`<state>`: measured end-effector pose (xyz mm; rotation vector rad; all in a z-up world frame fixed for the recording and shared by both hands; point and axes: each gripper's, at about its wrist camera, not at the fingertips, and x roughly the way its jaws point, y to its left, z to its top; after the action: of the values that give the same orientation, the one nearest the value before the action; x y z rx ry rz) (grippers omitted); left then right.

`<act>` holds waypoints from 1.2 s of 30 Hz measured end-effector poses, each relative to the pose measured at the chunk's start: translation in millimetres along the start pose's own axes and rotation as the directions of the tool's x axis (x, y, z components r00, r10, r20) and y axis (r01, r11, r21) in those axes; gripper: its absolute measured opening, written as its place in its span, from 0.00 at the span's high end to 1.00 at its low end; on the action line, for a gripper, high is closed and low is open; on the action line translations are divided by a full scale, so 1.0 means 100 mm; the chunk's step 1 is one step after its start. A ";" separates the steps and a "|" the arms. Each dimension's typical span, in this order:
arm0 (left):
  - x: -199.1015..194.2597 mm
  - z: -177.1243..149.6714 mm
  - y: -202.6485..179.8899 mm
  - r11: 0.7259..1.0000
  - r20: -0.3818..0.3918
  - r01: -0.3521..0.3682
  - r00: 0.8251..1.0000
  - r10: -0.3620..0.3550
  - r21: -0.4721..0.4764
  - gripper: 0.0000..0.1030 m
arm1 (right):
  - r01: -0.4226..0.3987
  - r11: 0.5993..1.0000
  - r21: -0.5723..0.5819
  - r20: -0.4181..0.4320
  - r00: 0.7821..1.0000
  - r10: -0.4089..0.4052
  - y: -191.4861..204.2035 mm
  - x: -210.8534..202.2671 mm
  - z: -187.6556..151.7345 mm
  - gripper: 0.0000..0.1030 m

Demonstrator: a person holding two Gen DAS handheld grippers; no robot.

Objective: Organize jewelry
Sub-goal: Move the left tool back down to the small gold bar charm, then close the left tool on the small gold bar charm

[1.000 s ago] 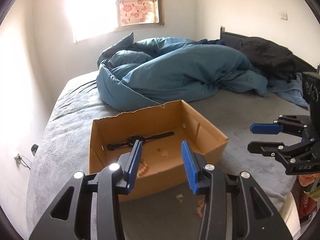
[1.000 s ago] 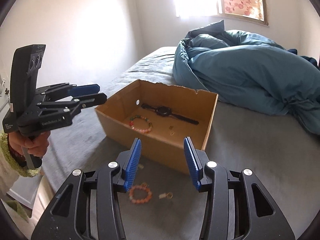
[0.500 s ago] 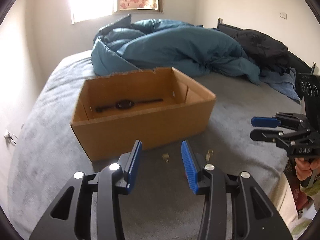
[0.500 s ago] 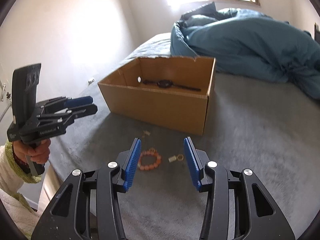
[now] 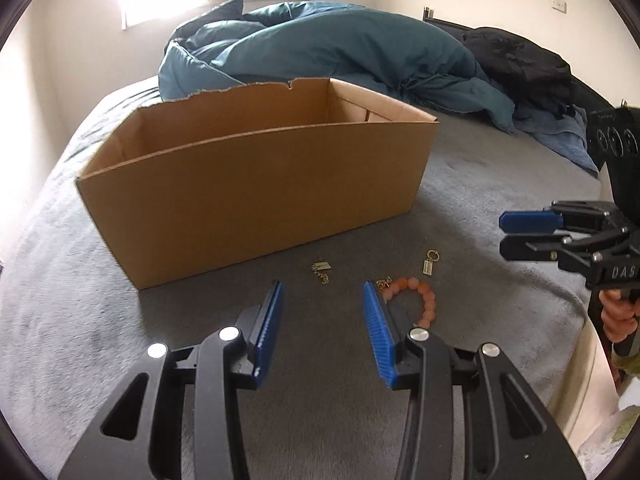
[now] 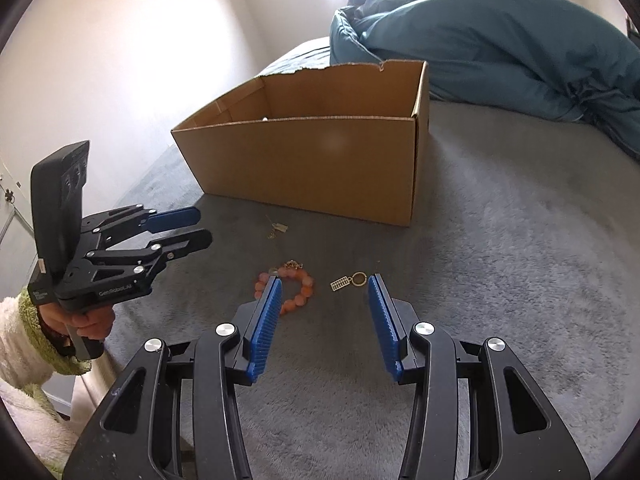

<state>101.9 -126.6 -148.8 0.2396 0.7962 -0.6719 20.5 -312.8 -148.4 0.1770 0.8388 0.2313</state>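
Blue-padded left gripper (image 5: 322,300) jaws parted, empty, right gripper (image 6: 324,292) likewise

Matt cardboard box (image 5: 256,184), fuzzy grey blanket (image 5: 480,184)

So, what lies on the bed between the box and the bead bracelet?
In both wrist views, only a small gold chain piece lies between box and bracelet; the rest is bare bed.
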 end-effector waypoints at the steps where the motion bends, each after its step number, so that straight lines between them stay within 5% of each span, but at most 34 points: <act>1: 0.03 0.02 0.02 1.000 -0.003 0.005 1.000 -0.005 -0.005 0.61 | -0.001 1.000 0.000 -0.003 1.000 0.001 -0.01 0.03 0.00 0.58; 14: 0.58 0.23 0.04 0.999 -0.069 0.033 0.997 -0.031 0.019 0.61 | -0.009 1.000 0.017 -0.037 0.999 0.009 -0.15 0.32 0.04 0.58; 24: 0.85 0.24 0.04 0.999 -0.136 0.034 0.990 -0.029 0.037 0.71 | -0.010 0.992 -0.126 -0.084 0.996 -0.001 -0.06 0.53 0.08 0.59; 36: 0.96 0.24 0.11 0.999 -0.163 0.037 0.986 -0.035 0.005 0.80 | 0.003 0.987 -0.159 -0.111 0.994 -0.021 -0.11 0.74 0.17 0.74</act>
<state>171.8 -173.5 -202.3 0.2908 0.9562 -0.6960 82.8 -304.3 -192.9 0.0094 0.9288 0.2974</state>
